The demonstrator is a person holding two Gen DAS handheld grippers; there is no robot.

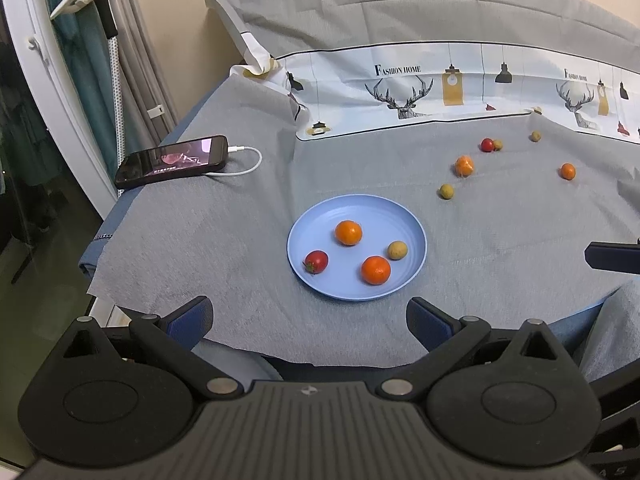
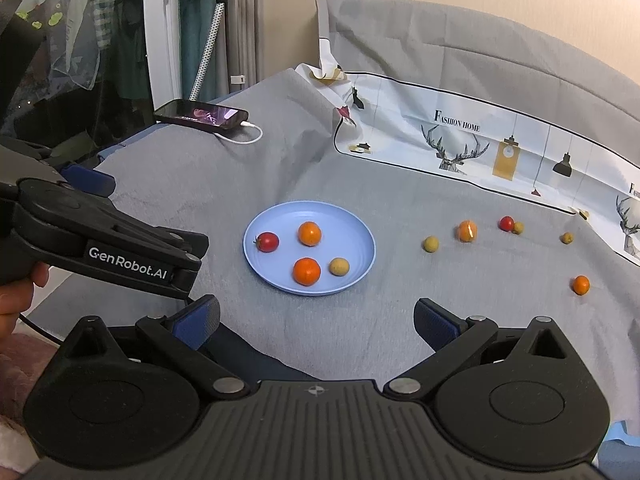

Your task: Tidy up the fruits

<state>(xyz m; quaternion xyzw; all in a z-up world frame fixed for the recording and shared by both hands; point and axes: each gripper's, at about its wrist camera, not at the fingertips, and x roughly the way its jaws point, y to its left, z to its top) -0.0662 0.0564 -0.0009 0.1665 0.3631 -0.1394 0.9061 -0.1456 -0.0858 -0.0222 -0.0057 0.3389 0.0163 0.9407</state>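
A blue plate lies on the grey cloth and holds two oranges, a red tomato and a yellow-green fruit. Loose on the cloth to the right lie several fruits: an orange, a tomato, a small orange and a yellow-green fruit. My left gripper is open and empty, near the plate's front. My right gripper is open and empty too.
A phone with a white cable lies at the back left of the cloth. A printed white sheet runs along the back. The left gripper's body shows at left in the right wrist view. The table edge is close in front.
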